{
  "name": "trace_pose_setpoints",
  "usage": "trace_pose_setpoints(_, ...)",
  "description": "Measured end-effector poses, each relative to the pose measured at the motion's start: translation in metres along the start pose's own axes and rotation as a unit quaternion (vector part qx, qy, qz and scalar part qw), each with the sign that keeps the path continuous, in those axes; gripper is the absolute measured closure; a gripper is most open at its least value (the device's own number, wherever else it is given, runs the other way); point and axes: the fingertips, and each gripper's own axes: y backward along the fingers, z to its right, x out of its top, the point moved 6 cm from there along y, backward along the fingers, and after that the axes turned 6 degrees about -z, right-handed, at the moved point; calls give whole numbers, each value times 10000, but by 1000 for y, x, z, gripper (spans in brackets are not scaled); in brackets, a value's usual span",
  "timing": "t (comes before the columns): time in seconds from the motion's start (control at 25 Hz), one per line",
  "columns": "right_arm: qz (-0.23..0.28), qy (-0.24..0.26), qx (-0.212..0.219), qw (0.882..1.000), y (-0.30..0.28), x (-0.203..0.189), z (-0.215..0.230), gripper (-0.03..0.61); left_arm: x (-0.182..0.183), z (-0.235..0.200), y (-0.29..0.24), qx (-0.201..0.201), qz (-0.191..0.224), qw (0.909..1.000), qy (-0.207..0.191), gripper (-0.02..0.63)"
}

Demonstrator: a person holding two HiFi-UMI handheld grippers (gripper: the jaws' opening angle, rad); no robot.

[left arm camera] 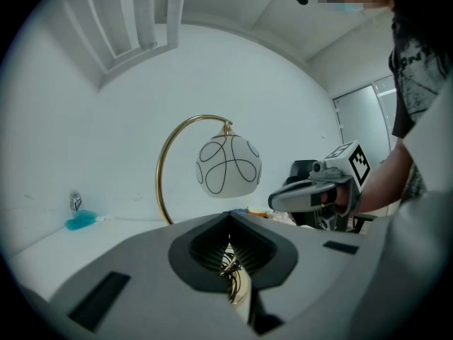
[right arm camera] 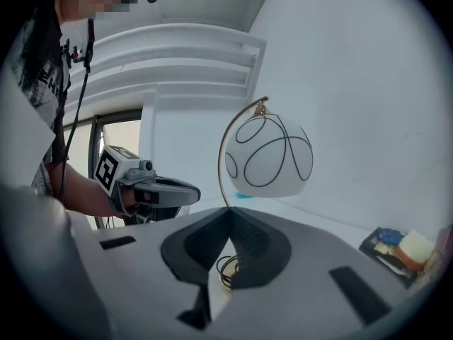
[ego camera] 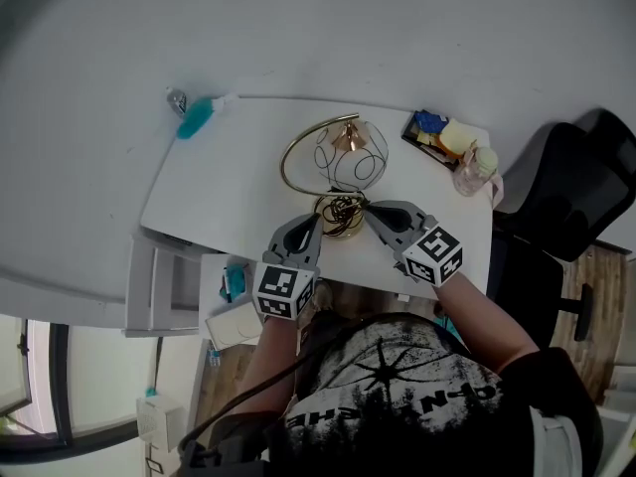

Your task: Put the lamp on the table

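Note:
The lamp stands upright on the white table. It has a gold arc stem, a white globe shade with black line pattern and a round base with a coiled dark cord on it. My left gripper sits against the base's left side, jaws shut. My right gripper meets the base from the right, also shut. Only the cord and a sliver of the base show through each jaw slit. Each gripper view also shows the other gripper.
A blue brush-like item lies at the table's far left corner. A dark tray of small things and a pinkish jar sit at the far right. A black office chair stands to the right, a drawer unit at the left.

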Motion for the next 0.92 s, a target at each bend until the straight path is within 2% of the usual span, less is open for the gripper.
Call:
trace_pose_setpoints(0.28,30,26,-2,10000,-1,2,0,560,1,5,-1,-48,-36,9999,-111,600)
trace_pose_setpoints(0.48,12,-6,-14,10000,-1,-1,0,560,0,6,-2,-170,8,9998,105,600)
trace_pose_setpoints(0.76,-17,5,-32,10000,0,-2,1,560,-4,7,-4,-184,-70,9998,63,600)
trace_pose_setpoints(0.92,-20,-18,-3,10000,1,-1,3,560,-4,9,-4,-296,18,9991,304,600)
